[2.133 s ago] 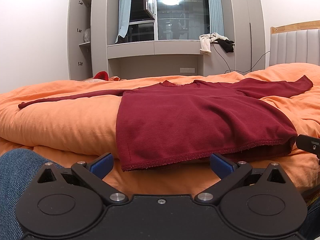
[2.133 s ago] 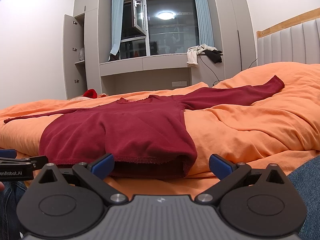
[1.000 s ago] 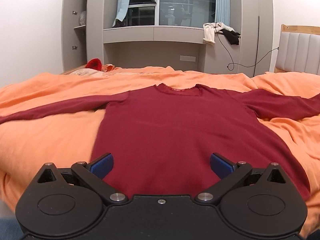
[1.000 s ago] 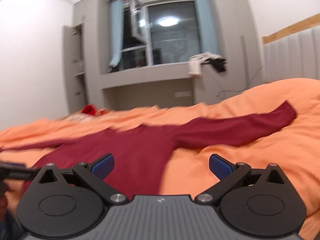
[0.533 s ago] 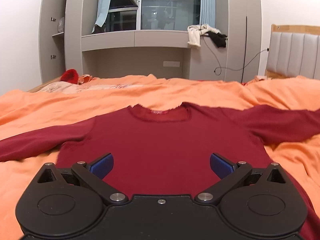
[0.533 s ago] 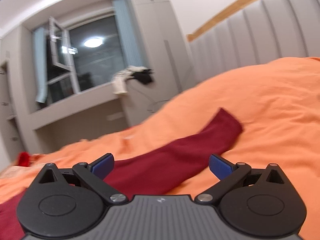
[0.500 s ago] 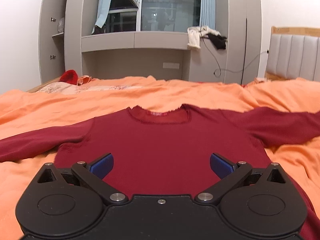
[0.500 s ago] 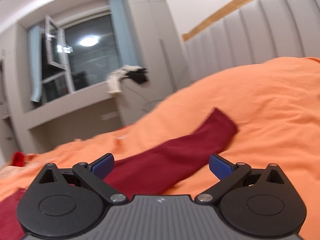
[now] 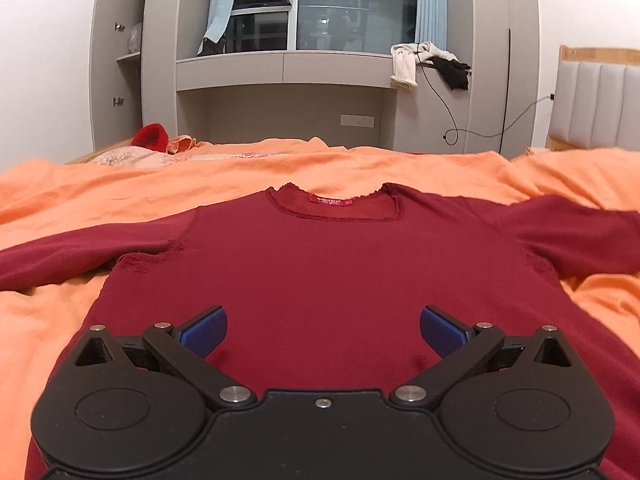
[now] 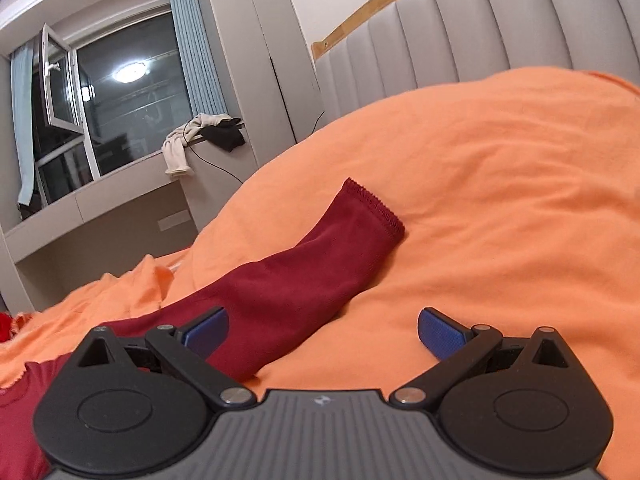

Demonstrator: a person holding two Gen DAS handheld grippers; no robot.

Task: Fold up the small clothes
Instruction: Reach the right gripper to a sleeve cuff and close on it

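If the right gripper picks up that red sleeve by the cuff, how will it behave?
Probably floppy: the sleeve already drapes over the orange duvet's folds. Likely light thin knit, so the shirt body may drag along. The right gripper is open.

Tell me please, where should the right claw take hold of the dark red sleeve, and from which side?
Probably at the cuff, the free end of the sleeve. It lies flat on the orange duvet, ahead and slightly left of the open right claw. Come from above, pinching the hemmed edge, so the whole sleeve folds inward.
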